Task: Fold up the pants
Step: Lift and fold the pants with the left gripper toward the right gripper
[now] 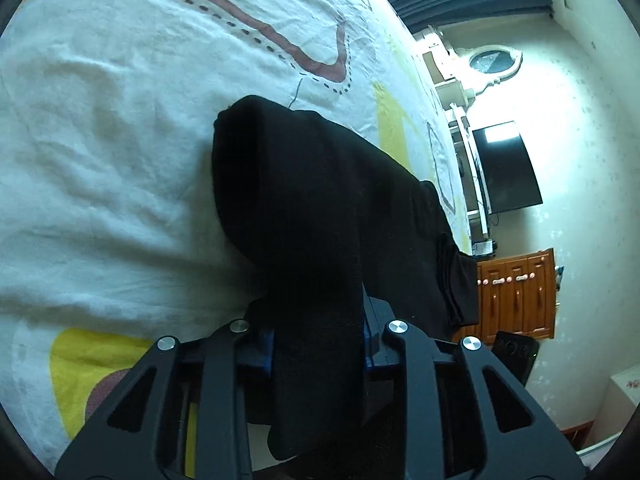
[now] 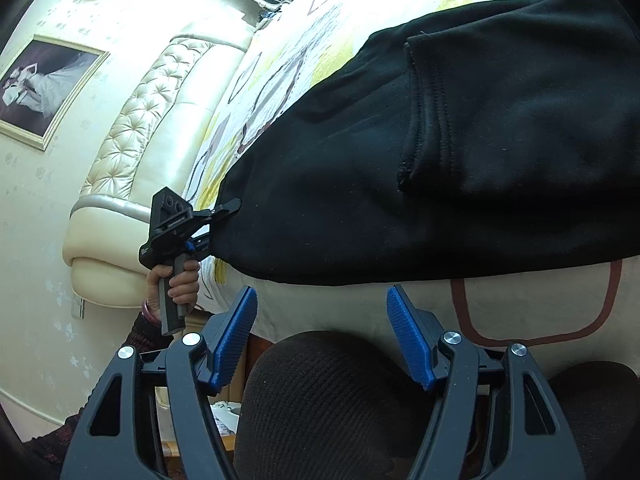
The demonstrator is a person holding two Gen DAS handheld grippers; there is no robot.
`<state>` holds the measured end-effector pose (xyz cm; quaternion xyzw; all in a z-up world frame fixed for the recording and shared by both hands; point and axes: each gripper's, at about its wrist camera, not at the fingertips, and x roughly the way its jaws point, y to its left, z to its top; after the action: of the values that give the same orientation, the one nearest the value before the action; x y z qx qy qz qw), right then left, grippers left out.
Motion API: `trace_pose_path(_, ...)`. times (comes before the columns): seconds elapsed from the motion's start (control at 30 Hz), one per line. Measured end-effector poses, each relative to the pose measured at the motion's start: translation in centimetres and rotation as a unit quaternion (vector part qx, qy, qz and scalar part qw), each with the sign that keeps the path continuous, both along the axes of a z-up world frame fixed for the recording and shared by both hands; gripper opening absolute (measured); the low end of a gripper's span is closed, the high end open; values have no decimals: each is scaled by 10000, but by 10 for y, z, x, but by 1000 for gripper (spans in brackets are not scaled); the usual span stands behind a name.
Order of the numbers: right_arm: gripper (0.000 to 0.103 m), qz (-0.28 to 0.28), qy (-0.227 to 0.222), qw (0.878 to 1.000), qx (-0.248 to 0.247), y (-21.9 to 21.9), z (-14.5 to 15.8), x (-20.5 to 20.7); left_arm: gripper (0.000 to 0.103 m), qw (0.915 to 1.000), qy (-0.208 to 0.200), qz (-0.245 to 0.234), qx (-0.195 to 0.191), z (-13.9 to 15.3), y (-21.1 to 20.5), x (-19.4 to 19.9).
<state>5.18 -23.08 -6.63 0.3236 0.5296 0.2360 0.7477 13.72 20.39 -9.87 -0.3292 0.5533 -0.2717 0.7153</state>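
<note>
Lying on the bed (image 1: 100, 160), the pants (image 2: 400, 200) look soft and limp; left gripper (image 1: 318, 336) pinches one end; right gripper (image 2: 320, 316), spread, should take the near hem.

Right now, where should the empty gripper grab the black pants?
Probably the near edge of the black pants, just ahead of the open right gripper. That edge lies along the bed rim facing its fingers, so coming straight forward, low over the sheet, looks easiest. The left gripper is already shut on the far corner, so this would hold the other end.
</note>
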Motion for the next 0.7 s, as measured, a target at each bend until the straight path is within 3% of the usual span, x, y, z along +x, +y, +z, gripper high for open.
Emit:
trace_pose_path(0.1, 67, -50, -33, 10000, 35, -4, 4, -2, 16, 9995, -260, -45, 169, 18, -7, -4)
trace_pose_path(0.37, 67, -285, -299, 9990, 161, -28, 18, -12, 14, 9935, -1120, -211, -43, 116, -57, -10)
trace_pose_path(0.57, 67, -567, -525, 9964, 340, -54, 27, -27, 14, 9838, -1563, -873, 39, 181, -165, -14)
trace_pose_path(0.7, 67, -811, -711, 9932, 445, -77, 30, -40, 14, 9750, -1700, -1418, 215, 194, -256, -16)
